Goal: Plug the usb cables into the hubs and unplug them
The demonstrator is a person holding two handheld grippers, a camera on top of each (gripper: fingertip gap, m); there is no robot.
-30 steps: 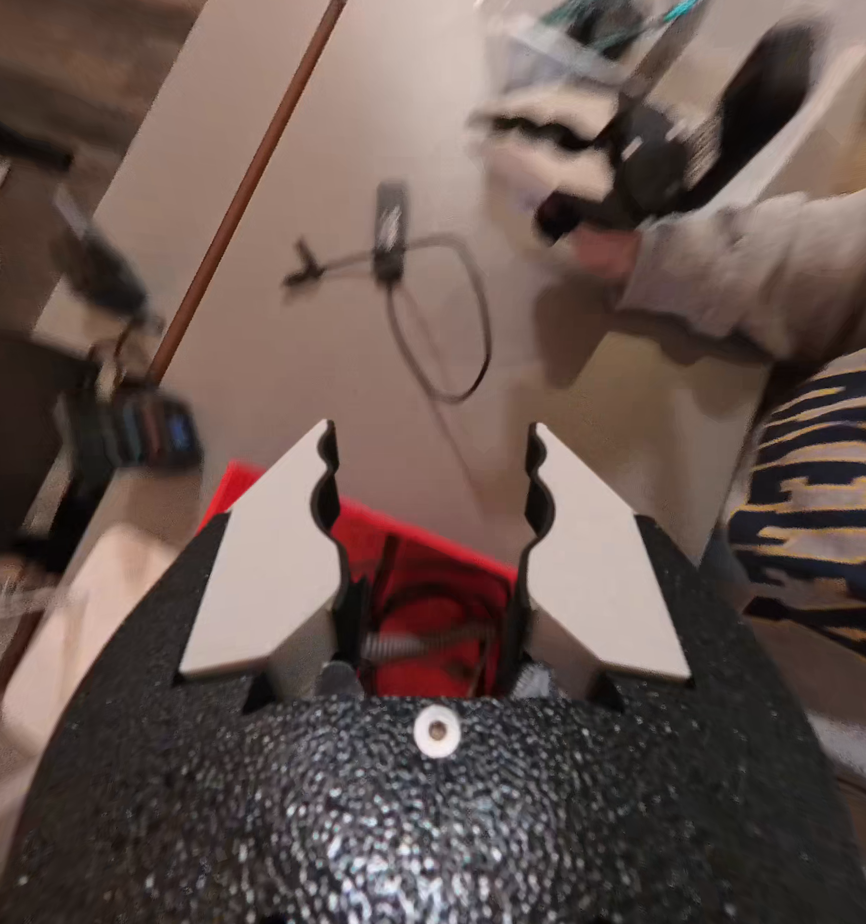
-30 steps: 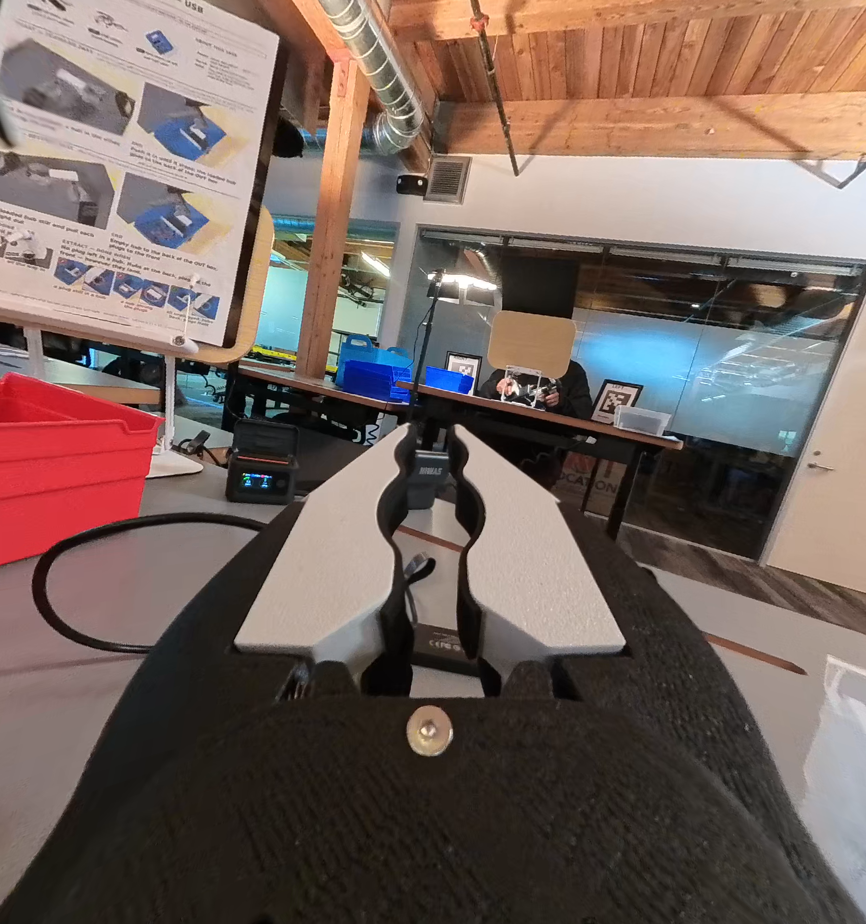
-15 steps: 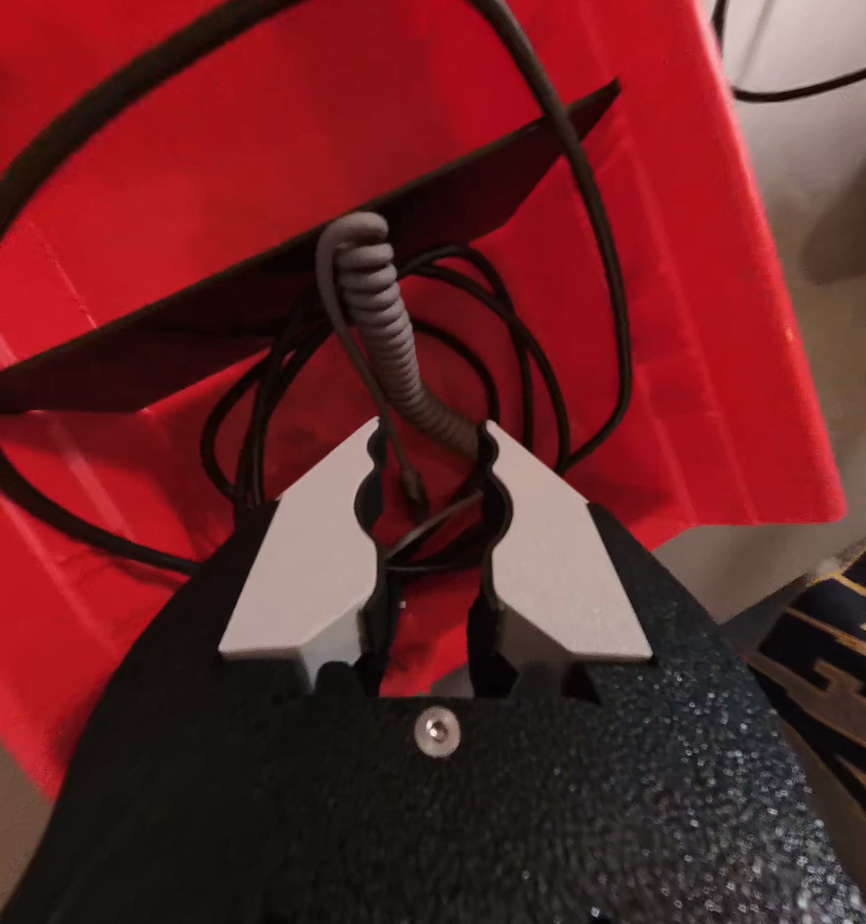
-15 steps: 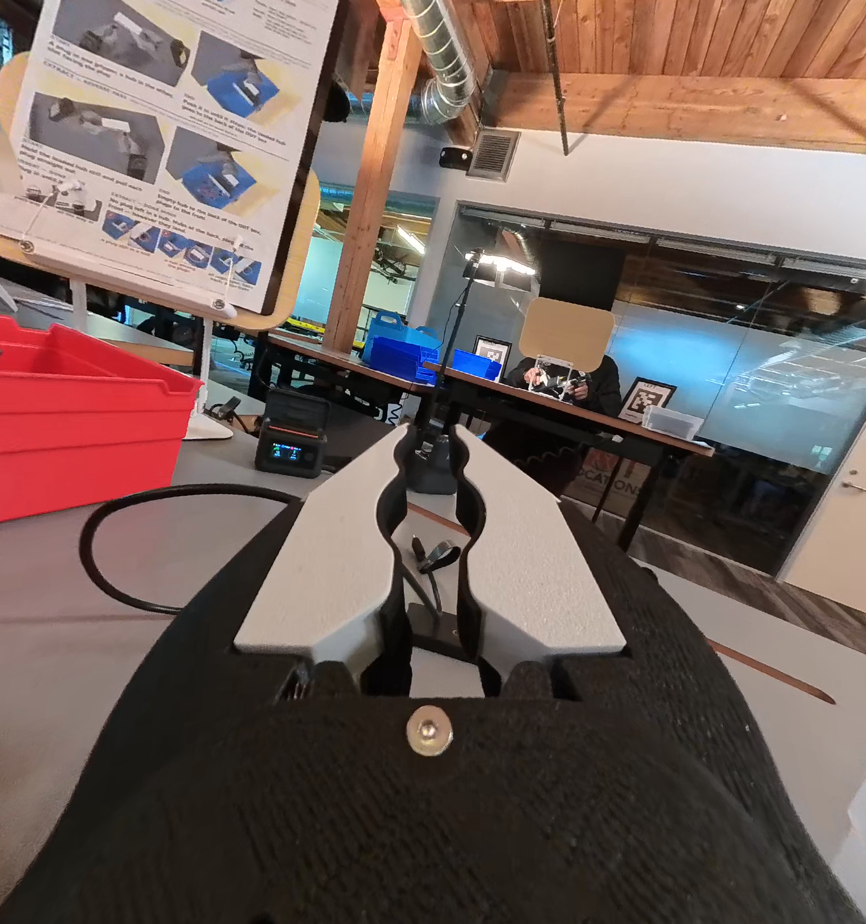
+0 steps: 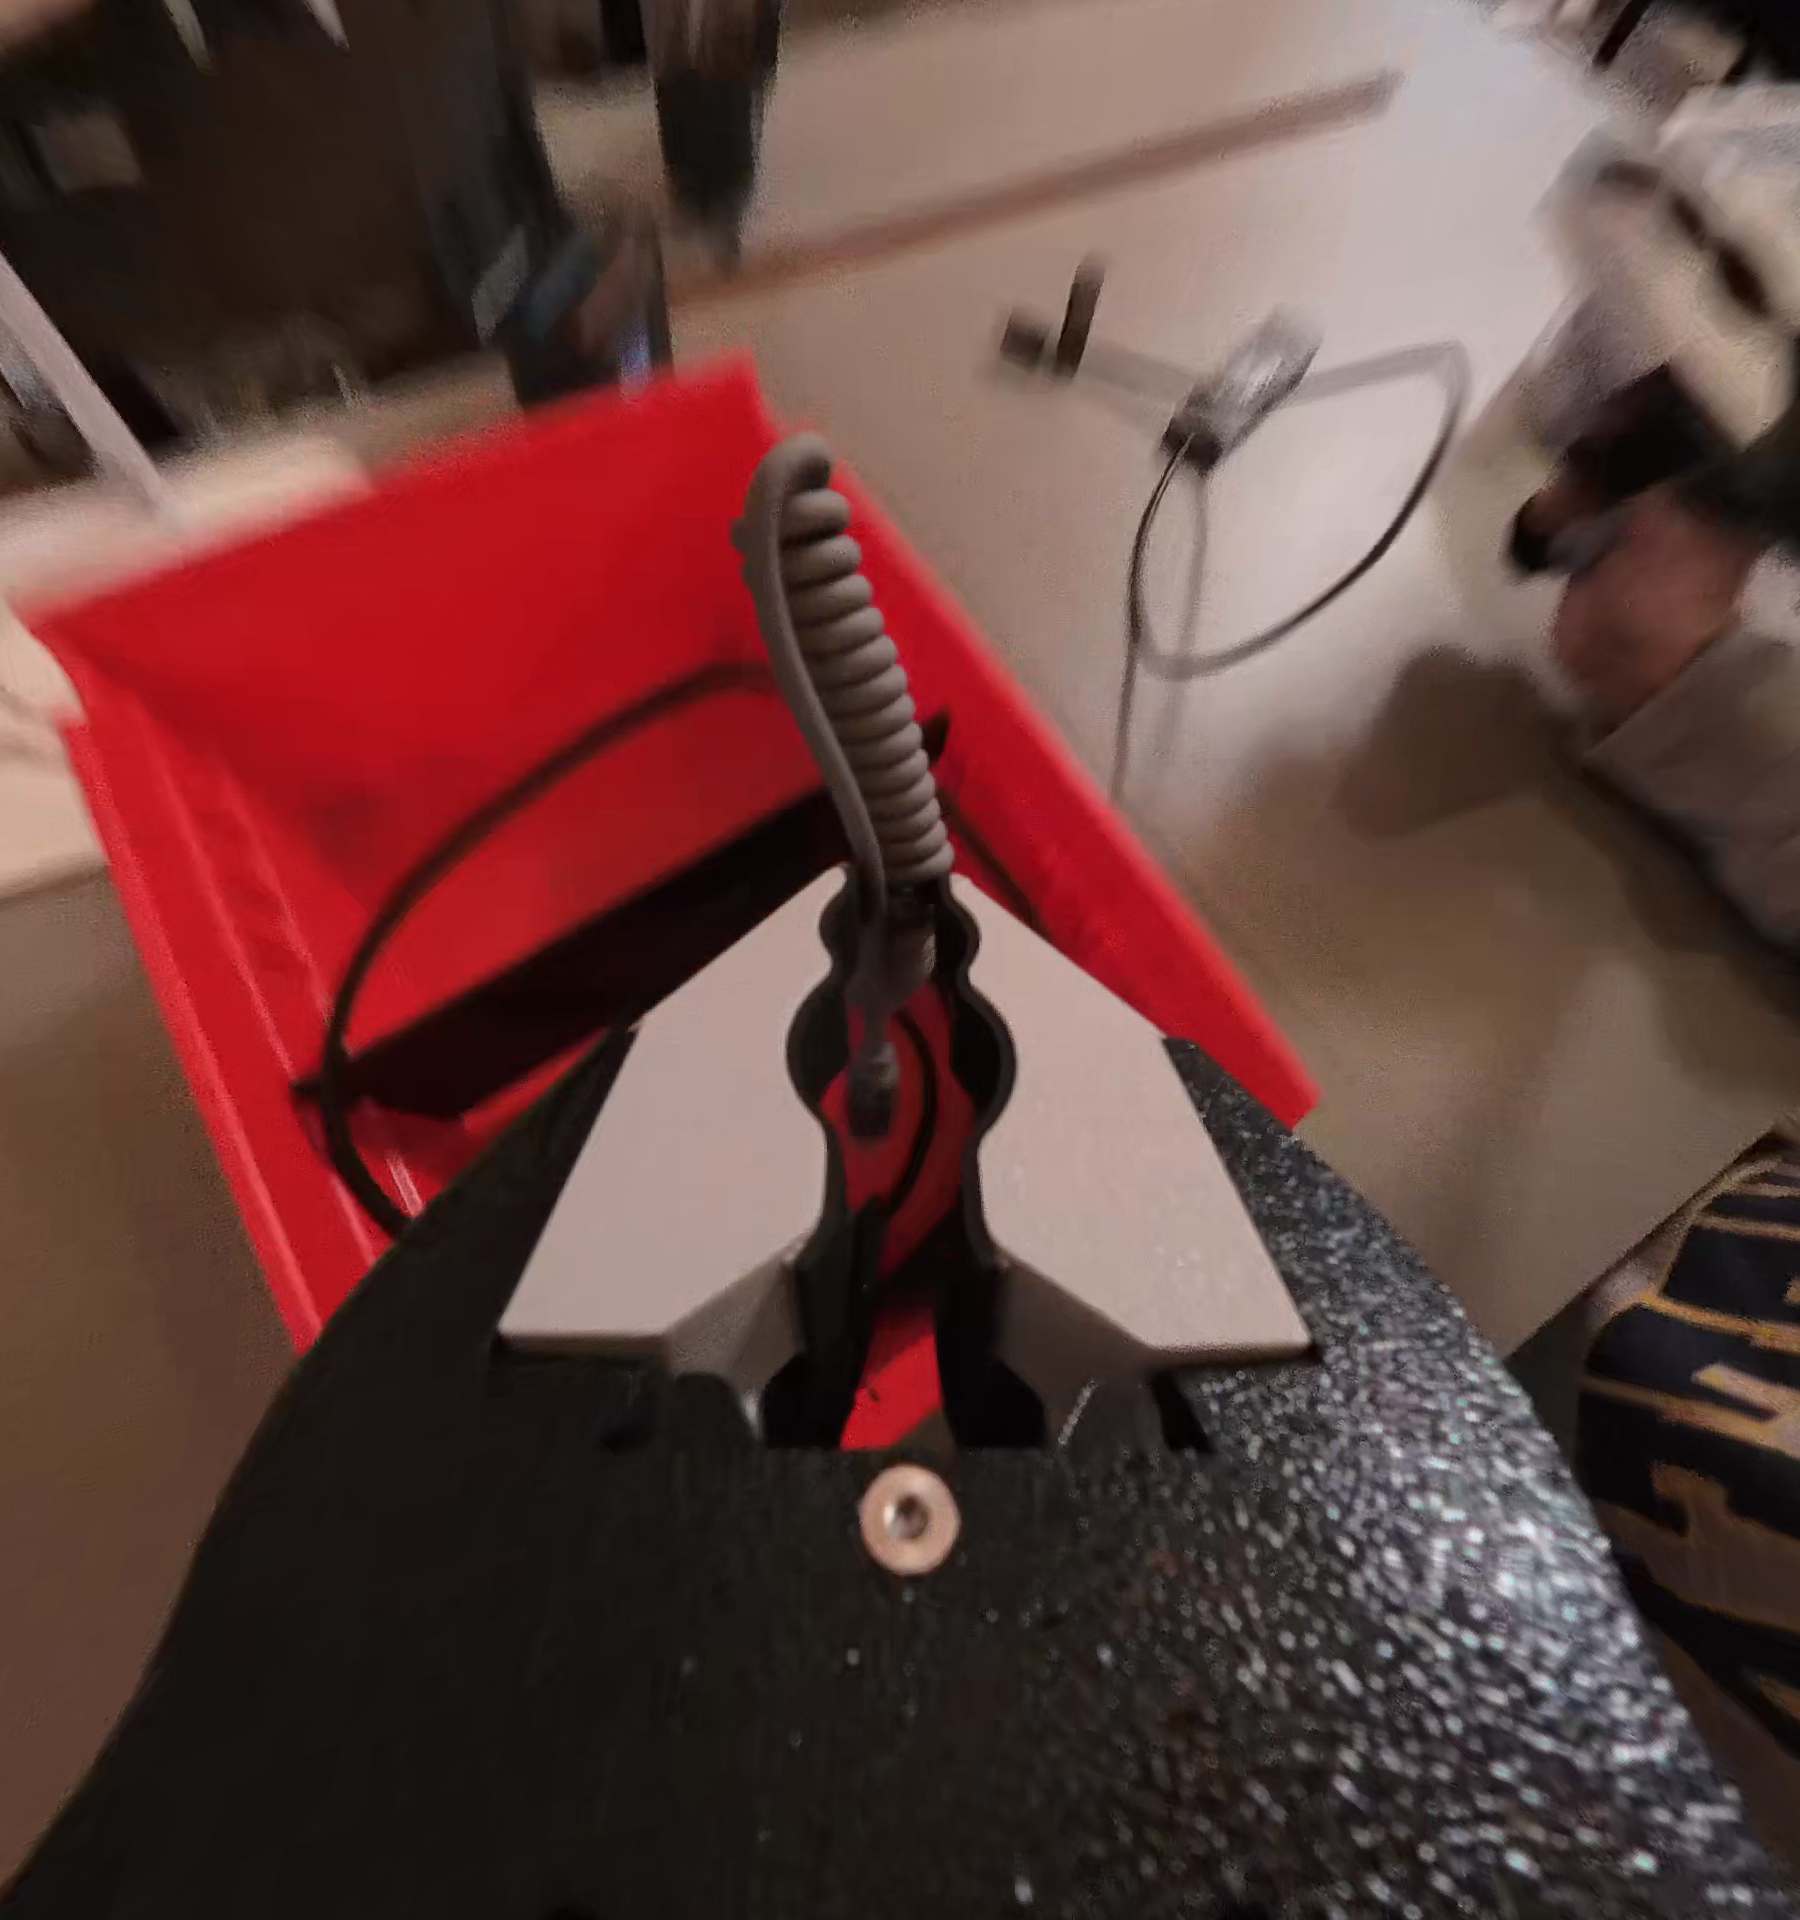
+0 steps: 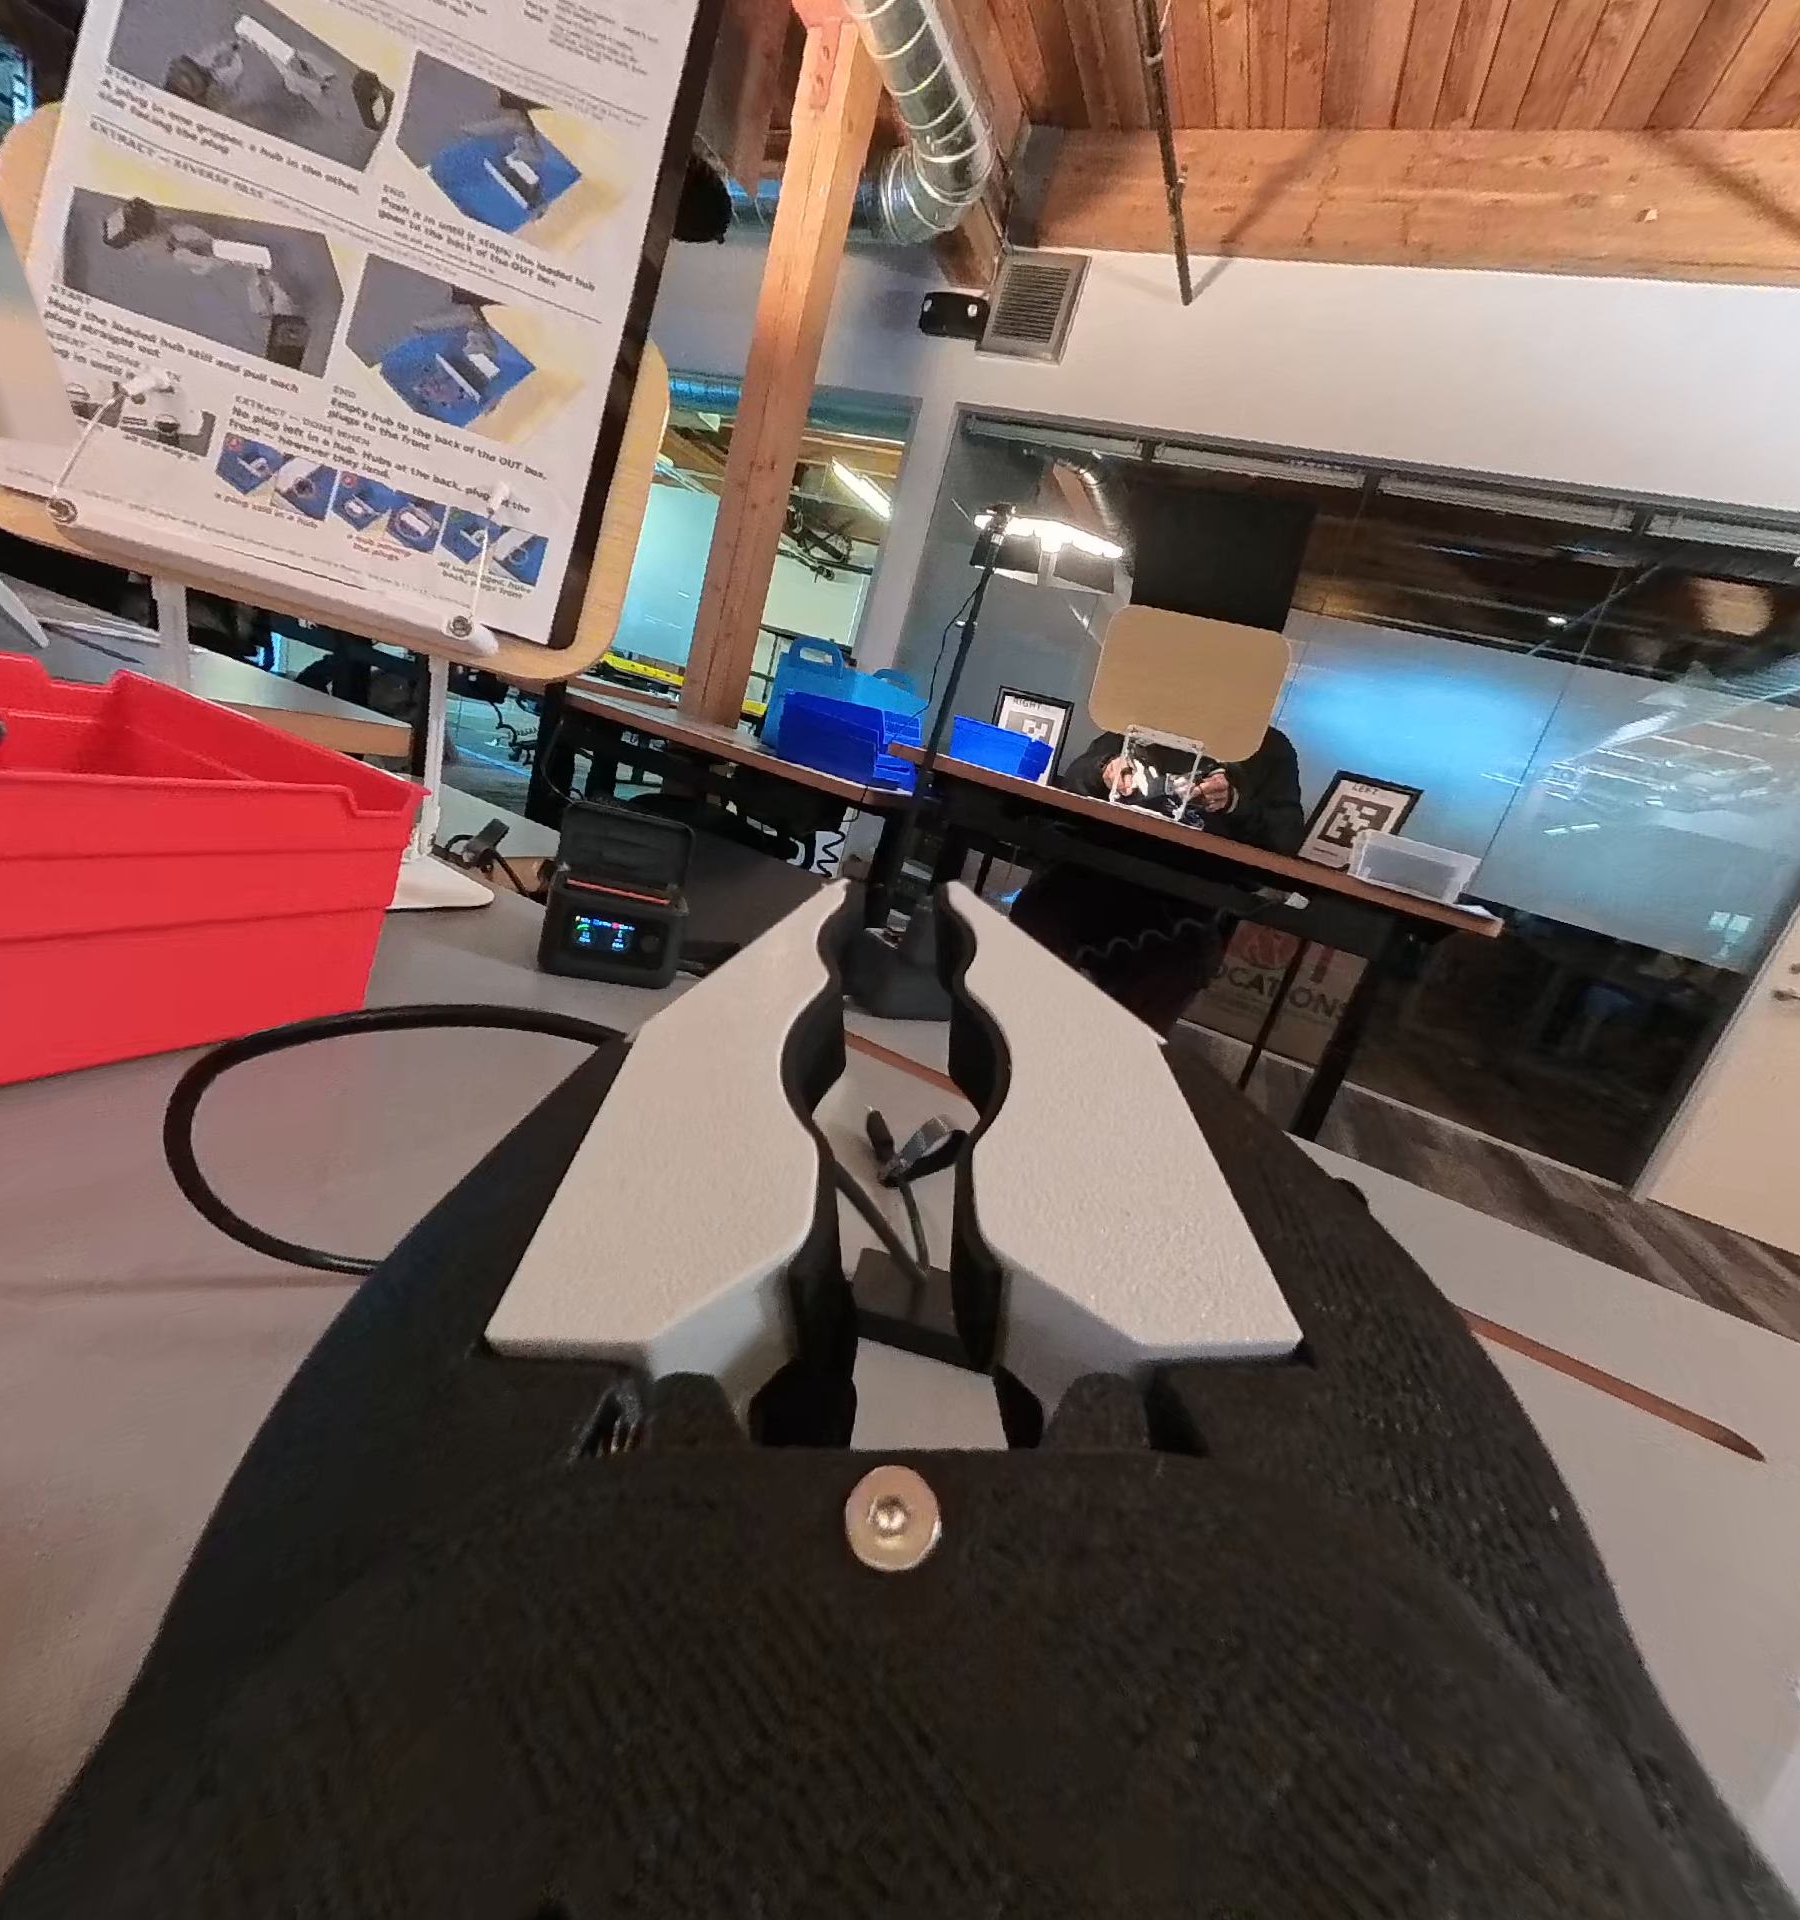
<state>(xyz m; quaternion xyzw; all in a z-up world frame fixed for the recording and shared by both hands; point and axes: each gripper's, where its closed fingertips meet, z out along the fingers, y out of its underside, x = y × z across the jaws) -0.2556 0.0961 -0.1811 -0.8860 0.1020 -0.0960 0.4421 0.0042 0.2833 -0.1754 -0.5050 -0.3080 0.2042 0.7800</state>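
Left gripper [image 5: 896, 914] is closed on a grey coiled cable [image 5: 854, 665], pinched at the tips. The coil stands up ahead of the tips, and its plug end [image 5: 870, 1091] hangs back between the fingers. The red bin [image 5: 522, 665] lies below and ahead, a loop of black cable [image 5: 439, 862] inside it.

Right gripper [image 6: 896, 914] is narrowed but not closed, low over the table [image 6: 148, 1351]. A black hub [image 6: 901, 1314] sits between its fingers near their base; contact cannot be confirmed. The hub's short lead and connector [image 6: 917, 1148] lie ahead between the fingers.

Step in hand, likely: carrying the coiled cable from bin to hub. Better to regrip nearer the plug so it points forward, and hold the hub firmly before pushing.

Left view is motion-blurred, so the plug type is unreadable. The far gripper [image 5: 1706, 343] is a smear. The hub's ports are hidden.
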